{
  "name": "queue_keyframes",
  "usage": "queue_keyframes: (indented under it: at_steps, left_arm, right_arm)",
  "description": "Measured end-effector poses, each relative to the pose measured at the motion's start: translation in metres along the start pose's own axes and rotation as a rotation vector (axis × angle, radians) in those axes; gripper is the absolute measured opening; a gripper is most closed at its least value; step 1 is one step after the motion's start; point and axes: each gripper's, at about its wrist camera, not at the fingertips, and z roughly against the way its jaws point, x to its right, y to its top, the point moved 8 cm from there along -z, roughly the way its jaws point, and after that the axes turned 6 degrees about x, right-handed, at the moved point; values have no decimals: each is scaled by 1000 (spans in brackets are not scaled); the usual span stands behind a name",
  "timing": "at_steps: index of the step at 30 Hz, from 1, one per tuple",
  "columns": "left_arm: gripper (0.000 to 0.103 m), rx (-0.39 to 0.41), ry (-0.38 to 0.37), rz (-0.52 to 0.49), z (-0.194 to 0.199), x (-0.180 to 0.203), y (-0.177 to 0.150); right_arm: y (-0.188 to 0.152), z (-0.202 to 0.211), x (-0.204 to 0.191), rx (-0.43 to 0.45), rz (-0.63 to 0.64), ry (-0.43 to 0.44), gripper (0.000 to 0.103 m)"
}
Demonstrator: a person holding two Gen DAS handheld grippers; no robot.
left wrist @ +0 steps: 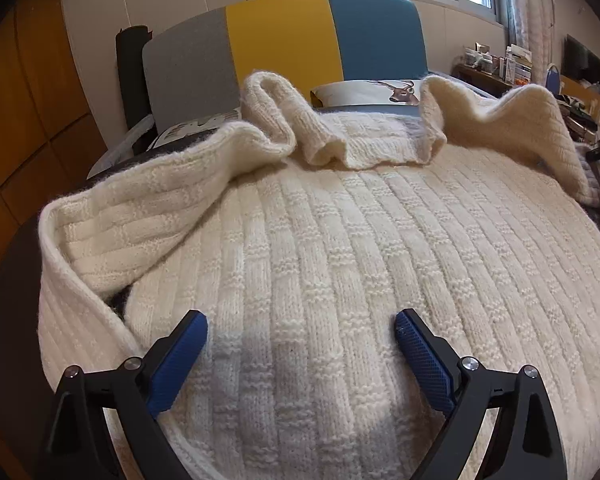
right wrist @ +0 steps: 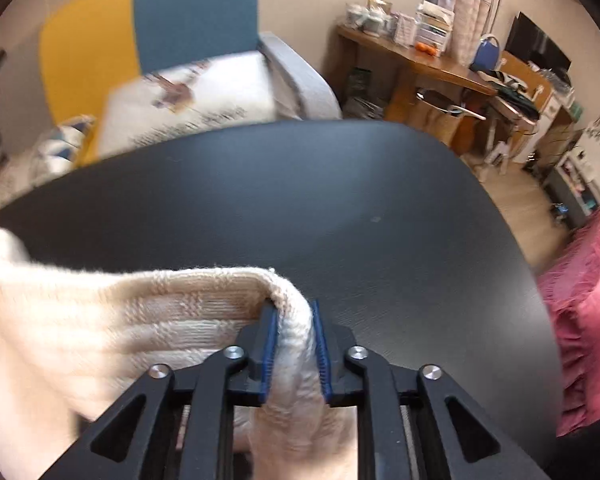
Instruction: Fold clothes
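A cream cable-knit sweater (left wrist: 340, 240) lies spread over the dark table, with its sleeves and collar bunched up along the far side. My left gripper (left wrist: 300, 316) hovers low over the sweater's near part, jaws wide open, blue pads (left wrist: 180, 360) clear of the knit. In the right wrist view, a fold of the same sweater (right wrist: 120, 320) runs between the blue pads of my right gripper (right wrist: 294, 308), which is shut on it. That fold is held above the bare table top (right wrist: 300, 200). The picture is blurred at the far side.
Behind the table stands a seat with a grey, yellow and blue back (left wrist: 284, 36) and a deer-print cushion (left wrist: 380, 90). A cluttered wooden desk (right wrist: 432, 60) is at the far right. Pink cloth (right wrist: 588, 300) lies off the table's right edge.
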Motion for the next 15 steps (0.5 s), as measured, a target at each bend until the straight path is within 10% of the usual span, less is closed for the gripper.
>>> queue_keyframes:
  at_steps: [4, 10, 15]
  left_arm:
    - [98, -8, -5, 13, -1, -1, -1]
    - [100, -19, -22, 37, -4, -4, -2]
    - [100, -20, -26, 43, -3, -6, -3]
  right_arm:
    - [1, -17, 25, -42, -35, -51, 25]
    - [4, 60, 71, 192, -174, -104, 25]
    - [-60, 73, 39, 89, -60, 22, 25]
